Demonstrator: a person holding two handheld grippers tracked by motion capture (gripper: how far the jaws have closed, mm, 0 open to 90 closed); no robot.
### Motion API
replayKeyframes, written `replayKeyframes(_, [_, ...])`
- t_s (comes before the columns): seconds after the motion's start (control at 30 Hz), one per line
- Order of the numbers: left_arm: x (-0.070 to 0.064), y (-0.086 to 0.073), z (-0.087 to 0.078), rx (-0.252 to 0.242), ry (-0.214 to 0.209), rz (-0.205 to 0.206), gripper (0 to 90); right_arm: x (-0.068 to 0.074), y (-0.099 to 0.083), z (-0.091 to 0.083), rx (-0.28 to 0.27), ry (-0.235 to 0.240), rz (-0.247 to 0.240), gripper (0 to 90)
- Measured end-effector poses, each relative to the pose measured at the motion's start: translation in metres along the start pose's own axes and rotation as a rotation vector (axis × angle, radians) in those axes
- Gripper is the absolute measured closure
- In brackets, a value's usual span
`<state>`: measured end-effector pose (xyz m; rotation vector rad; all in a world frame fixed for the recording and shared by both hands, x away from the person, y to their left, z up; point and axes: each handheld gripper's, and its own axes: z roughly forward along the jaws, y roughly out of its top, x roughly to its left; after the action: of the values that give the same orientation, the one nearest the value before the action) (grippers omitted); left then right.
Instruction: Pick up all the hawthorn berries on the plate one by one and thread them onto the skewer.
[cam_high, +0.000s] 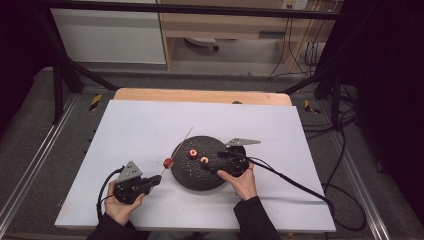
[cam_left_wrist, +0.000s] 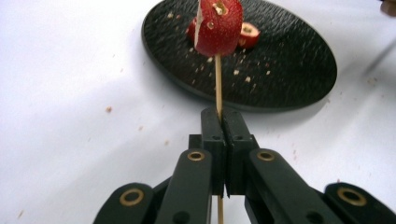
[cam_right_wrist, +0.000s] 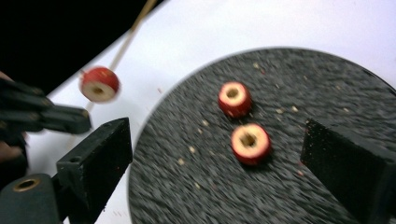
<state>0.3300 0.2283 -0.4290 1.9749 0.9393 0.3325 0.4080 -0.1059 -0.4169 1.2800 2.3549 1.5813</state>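
Left claw (cam_left_wrist: 219, 122) is pinched tight on a thin wooden skewer (cam_left_wrist: 217, 79), which already carries one cored red fruit piece (cam_left_wrist: 218, 27), hanging over the white surface (cam_high: 150, 125) just left of the black plate (cam_high: 186, 179). Two more cored pieces (cam_right_wrist: 235, 99) (cam_right_wrist: 251, 143) sit on the plate, close together. Right claw (cam_right_wrist: 215, 154) hovers wide open over the nearer one. Likely trouble: closing on one could nudge its neighbour, or squash the soft ring. Crumbs (cam_right_wrist: 192, 150) litter the plate, nothing really blocks access.
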Motion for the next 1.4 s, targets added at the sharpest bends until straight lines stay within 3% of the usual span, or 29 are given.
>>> replayKeyframes(0.5, [0.013, -0.014, -0.009, 0.018, -0.002, -0.008, 88.5, 0.006, 0.035, 0.013, 0.294, -0.110, -0.184, 12.2])
replayKeyframes(0.87, [0.012, -0.014, -0.008, 0.024, 0.000, 0.000, 88.6, 0.013, 0.056, 0.039, 0.476, -0.177, -0.250, 23.7])
replayKeyframes(1.0, [0.012, -0.015, -0.008, 0.027, 0.001, 0.004, 88.6, 0.013, 0.058, 0.048, 0.525, -0.176, -0.255, 30.8])
replayKeyframes(1.13, [0.011, -0.015, -0.007, 0.030, 0.005, 0.006, 88.6, 0.010, 0.058, 0.056, 0.551, -0.177, -0.222, 36.0])
replayKeyframes(1.4, [0.011, -0.015, -0.007, 0.030, 0.005, 0.006, 88.6, 0.005, 0.057, 0.062, 0.567, -0.177, -0.209, 43.2])
